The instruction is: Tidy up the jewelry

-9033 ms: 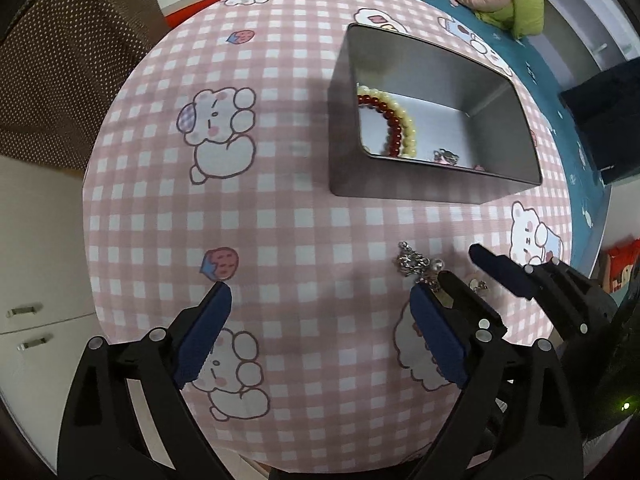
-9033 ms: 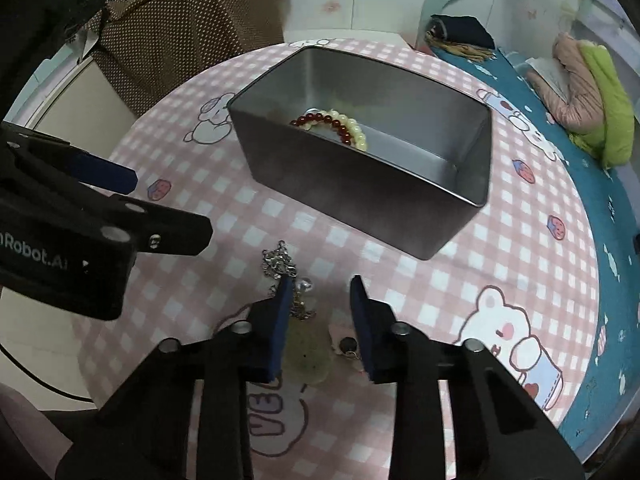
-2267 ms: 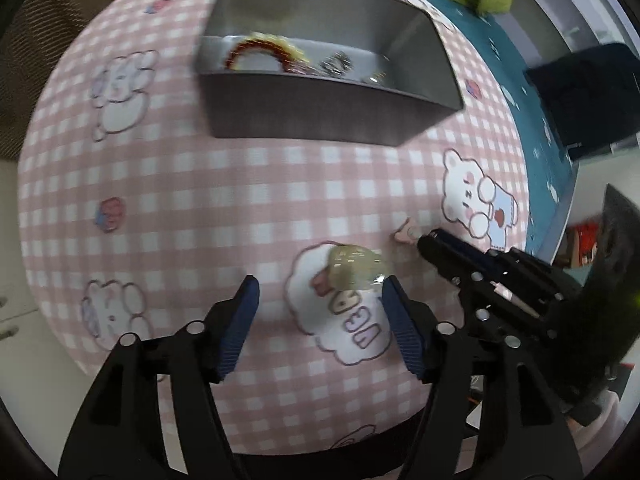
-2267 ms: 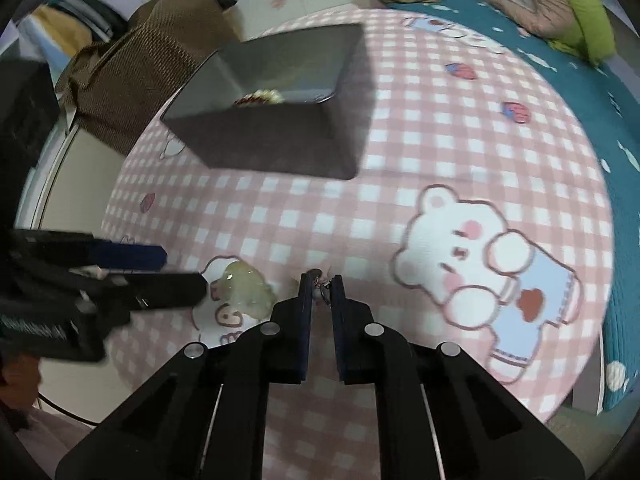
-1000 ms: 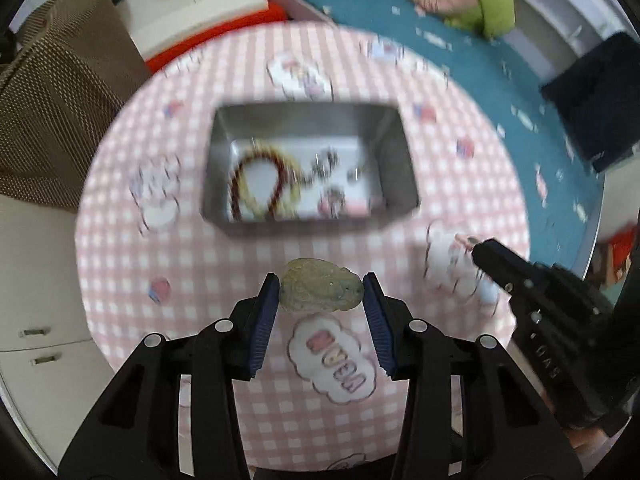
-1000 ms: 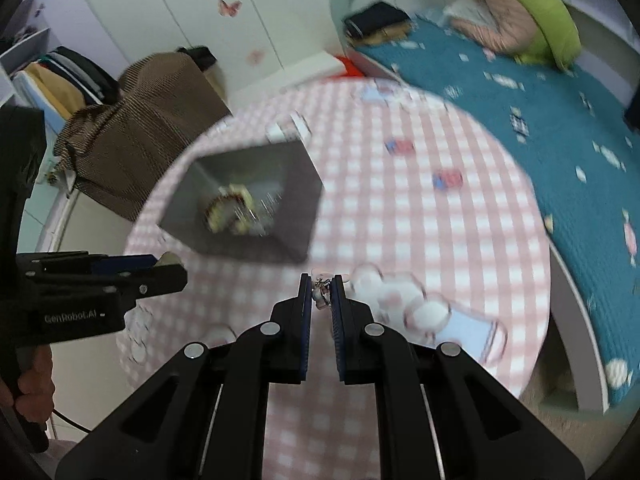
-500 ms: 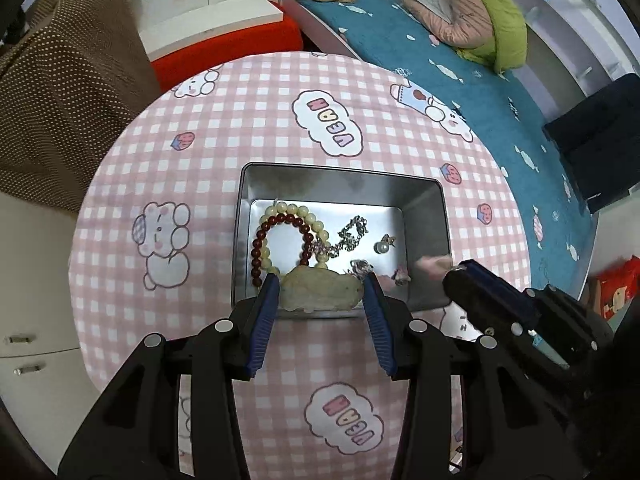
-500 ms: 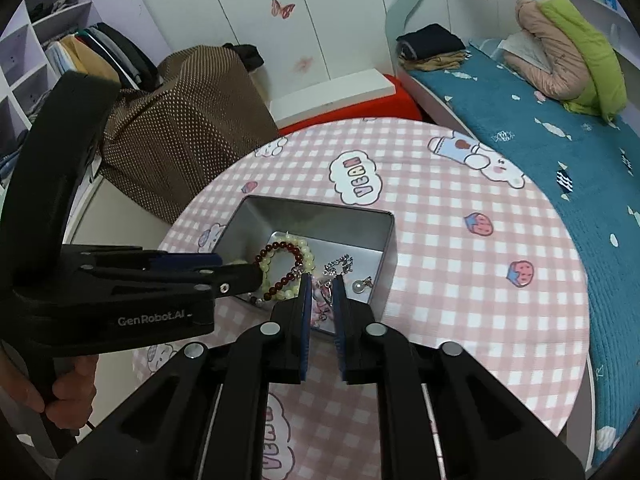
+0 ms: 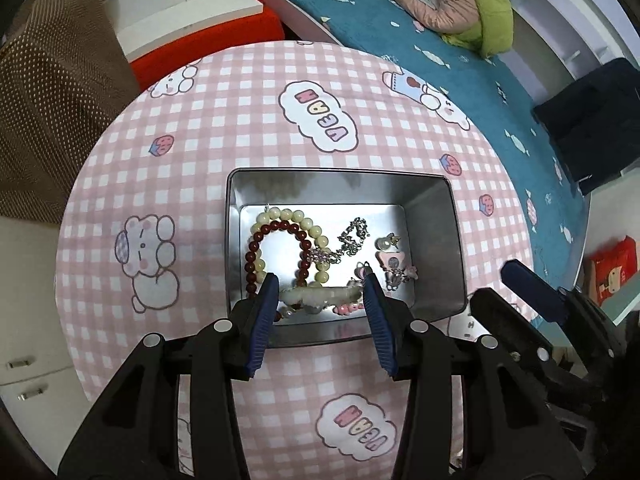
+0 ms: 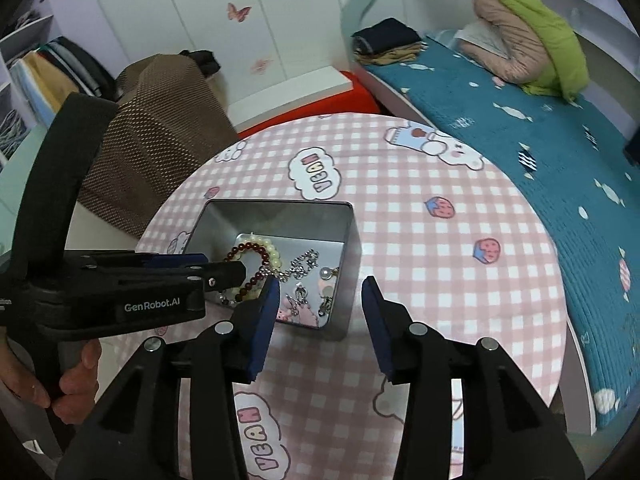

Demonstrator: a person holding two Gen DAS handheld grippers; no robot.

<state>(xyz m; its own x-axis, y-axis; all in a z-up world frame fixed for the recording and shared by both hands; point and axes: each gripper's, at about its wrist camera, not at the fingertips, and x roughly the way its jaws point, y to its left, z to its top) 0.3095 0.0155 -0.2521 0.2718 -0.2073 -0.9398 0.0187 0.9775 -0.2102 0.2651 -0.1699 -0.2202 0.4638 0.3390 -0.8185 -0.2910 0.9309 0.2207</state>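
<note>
A metal tin [image 9: 448, 236] stands on the pink checked round table [image 9: 200, 152]. It holds a red and cream bead bracelet [image 9: 276, 232], a silver chain [image 9: 344, 240] and small earrings [image 9: 392, 264]. My left gripper [image 9: 320, 298] is shut on a pale green jade pendant [image 9: 320, 295], held above the tin's near side. My right gripper [image 10: 320, 300] is open and empty above the tin's near right corner [image 10: 340, 320]; it also shows at the right of the left wrist view [image 9: 528, 284]. The left gripper also shows in the right wrist view [image 10: 224, 270], over the tin's left side.
A brown dotted cloth [image 9: 44, 92] lies over something left of the table. A bed with a teal cover [image 10: 540, 152] and folded clothes [image 10: 528, 40] runs along the right. A red and white low bench [image 10: 304, 84] stands beyond the table.
My right gripper has opened and the small earring it held is no longer between its fingers. My left gripper has moved further over the tin with the pendant.
</note>
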